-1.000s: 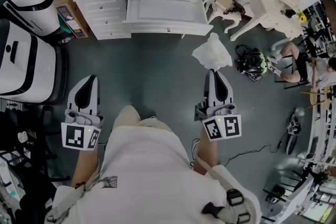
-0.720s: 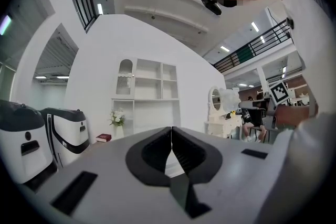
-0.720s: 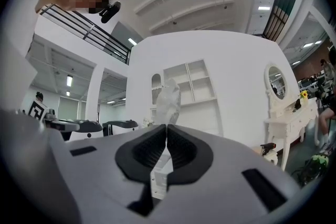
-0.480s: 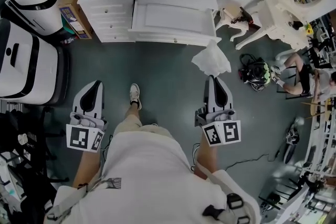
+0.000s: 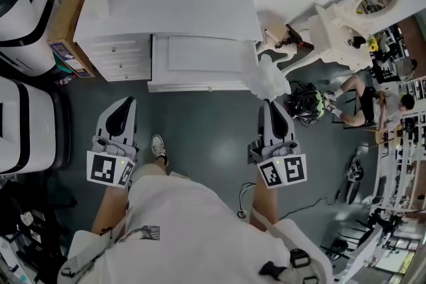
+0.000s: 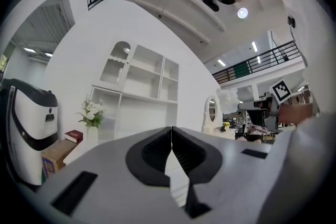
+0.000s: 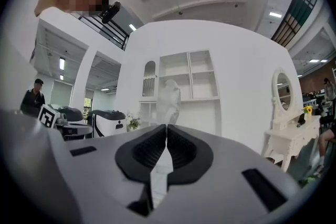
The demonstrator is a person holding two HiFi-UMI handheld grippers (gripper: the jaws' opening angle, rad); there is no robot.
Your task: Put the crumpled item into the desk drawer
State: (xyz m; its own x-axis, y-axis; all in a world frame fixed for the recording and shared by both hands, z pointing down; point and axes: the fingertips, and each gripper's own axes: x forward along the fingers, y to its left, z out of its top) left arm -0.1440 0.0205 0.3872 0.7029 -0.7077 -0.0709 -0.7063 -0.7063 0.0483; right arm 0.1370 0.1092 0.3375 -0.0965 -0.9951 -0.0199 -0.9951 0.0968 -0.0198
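**Item carried to desk, not yet in drawer**

Right tool (image 5: 269, 103) was clamped shut on the crumpled white item (image 5: 266, 78). Only the item's near edge was pinched, so the rest fanned out free past the tips. That suited a drop: little to let go of, prob. no snagging. In the right gripper view the item (image 7: 170, 96) stood up just beyond the closed jaws, w/ the white shelving far behind it.

The item hung in the air at the right end of the desk (image 5: 166, 10), over or just beside the right corner of the wide drawer (image 5: 203, 56). Which of the two, can't tell from above. It wasn't inside. The drawer seemed to stick out nearer than the small drawers (image 5: 123, 56) on its left, so prob. pulled out already and ready to take the item.

Left tool (image 5: 126, 102) was shut too, w/ nothing in it. The left gripper view showed its jaws meeting at the tips. It was held level, well apart from the right one and short of the desk, likely just kept out of the way or spare for the drawer front.

One shoe (image 5: 158, 146) showed on the floor between the tools. Tabletop looked bare.
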